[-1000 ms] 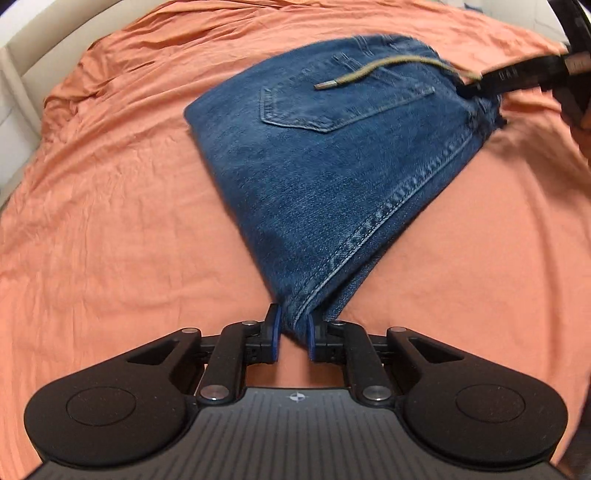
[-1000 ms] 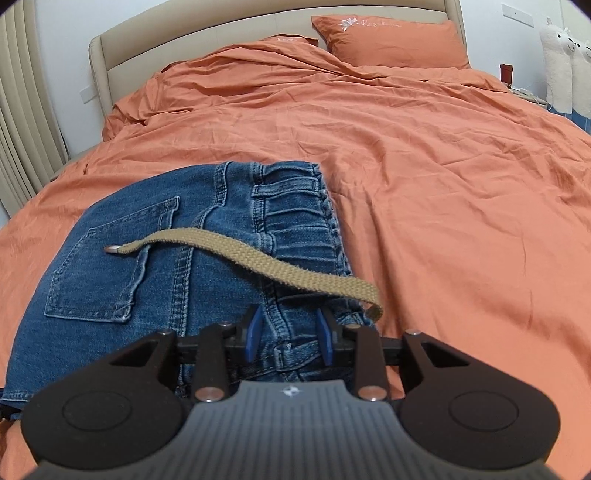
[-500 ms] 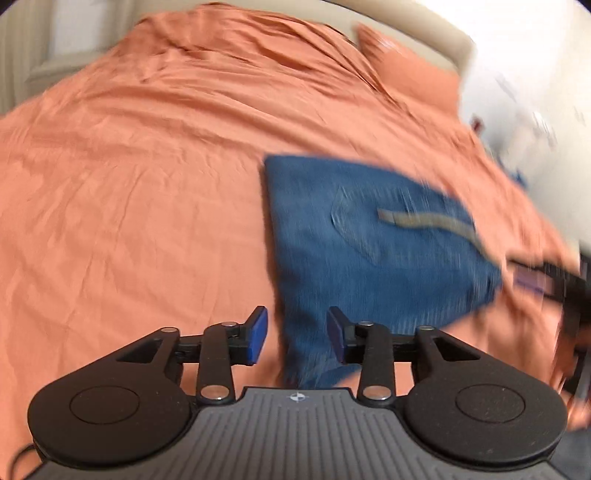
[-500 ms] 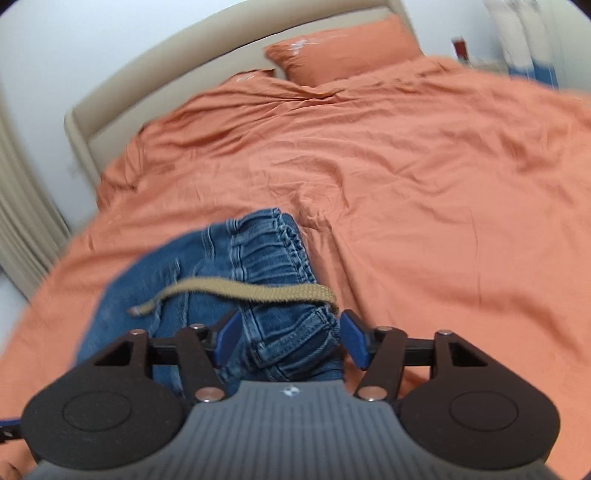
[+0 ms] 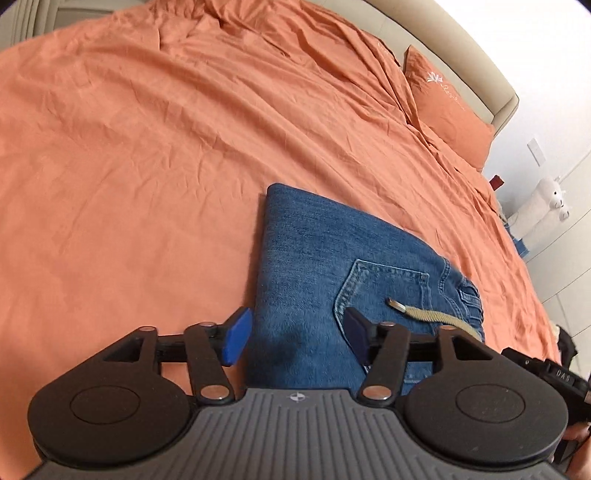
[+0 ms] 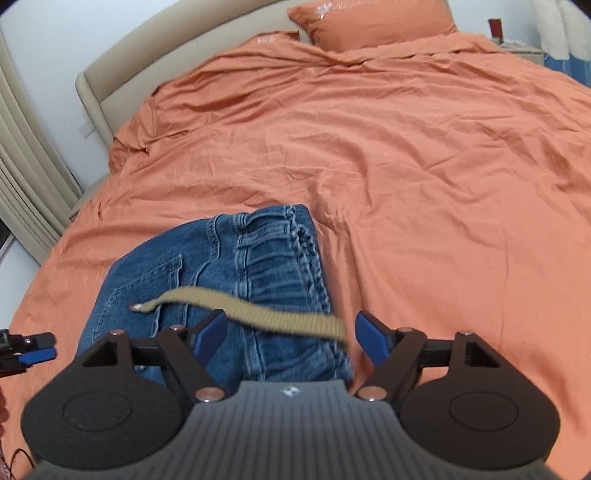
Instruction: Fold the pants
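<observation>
Folded jeans (image 5: 317, 280) — a compact blue bundle lying on the orange bedspread (image 5: 147, 147), back pocket up, a tan strap (image 6: 251, 310) draped across the waistband end.

Left gripper (image 5: 295, 338) — jaws just opened and standing wide above the bundle's near edge, pads clear of the cloth.

Right gripper (image 6: 291, 338) — jaws likewise just opened wide over the waistband, gripping nothing.

Orange pillow (image 6: 369, 22) by the beige headboard (image 6: 147, 48).
</observation>
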Tool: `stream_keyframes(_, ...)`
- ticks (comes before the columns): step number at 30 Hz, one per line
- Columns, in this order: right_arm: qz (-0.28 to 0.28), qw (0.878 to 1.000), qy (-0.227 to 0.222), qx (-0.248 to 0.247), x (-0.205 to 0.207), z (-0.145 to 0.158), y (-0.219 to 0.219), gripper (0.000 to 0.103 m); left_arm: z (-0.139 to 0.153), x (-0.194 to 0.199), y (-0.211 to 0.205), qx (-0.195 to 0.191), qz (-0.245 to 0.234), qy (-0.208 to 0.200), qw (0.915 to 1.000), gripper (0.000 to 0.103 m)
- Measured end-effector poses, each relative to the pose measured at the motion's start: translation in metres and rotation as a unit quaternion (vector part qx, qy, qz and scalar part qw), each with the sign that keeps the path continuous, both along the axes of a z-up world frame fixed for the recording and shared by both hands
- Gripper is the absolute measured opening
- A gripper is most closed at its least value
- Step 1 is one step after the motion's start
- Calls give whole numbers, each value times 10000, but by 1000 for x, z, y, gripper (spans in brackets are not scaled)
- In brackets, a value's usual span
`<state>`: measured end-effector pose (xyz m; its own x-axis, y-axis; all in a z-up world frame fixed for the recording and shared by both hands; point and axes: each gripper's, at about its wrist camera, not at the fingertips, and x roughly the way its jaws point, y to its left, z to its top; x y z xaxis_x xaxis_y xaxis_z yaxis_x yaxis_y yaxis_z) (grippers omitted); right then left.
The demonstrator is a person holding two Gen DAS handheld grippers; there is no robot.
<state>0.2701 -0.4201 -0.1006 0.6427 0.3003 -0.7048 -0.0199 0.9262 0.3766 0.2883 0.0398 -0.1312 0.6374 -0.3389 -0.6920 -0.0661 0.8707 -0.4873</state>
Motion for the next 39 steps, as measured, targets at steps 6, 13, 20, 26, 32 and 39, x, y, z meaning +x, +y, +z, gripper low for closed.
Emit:
stream_keyframes(6, 212, 9981, 577, 106, 44, -13, -8, 77, -27, 13, 7, -260, -129, 248, 9993, 69)
stream_keyframes(13, 274, 9857, 1092, 1257, 72, -47, -24, 81, -45, 28, 15, -751, -213, 324, 9964, 72)
stream_keyframes(20, 578, 9738, 1297, 1777, 88, -74, -17, 82, -50, 36, 12, -784, -392, 351, 9955, 72)
stream_keyframes(26, 780, 9754, 1201, 1677, 98, -77, -8, 76, -52, 39, 11, -710, -441, 288, 9961, 69)
stream_keyframes(32, 921, 9787, 1025, 1520, 96, -71, -2, 61, -50, 39, 9, -619, -528, 275, 9963, 62)
stream_keyframes(39, 968, 9876, 789, 955, 87, -44, 12, 44, -39, 36, 4, -489, -704, 84, 9963, 17)
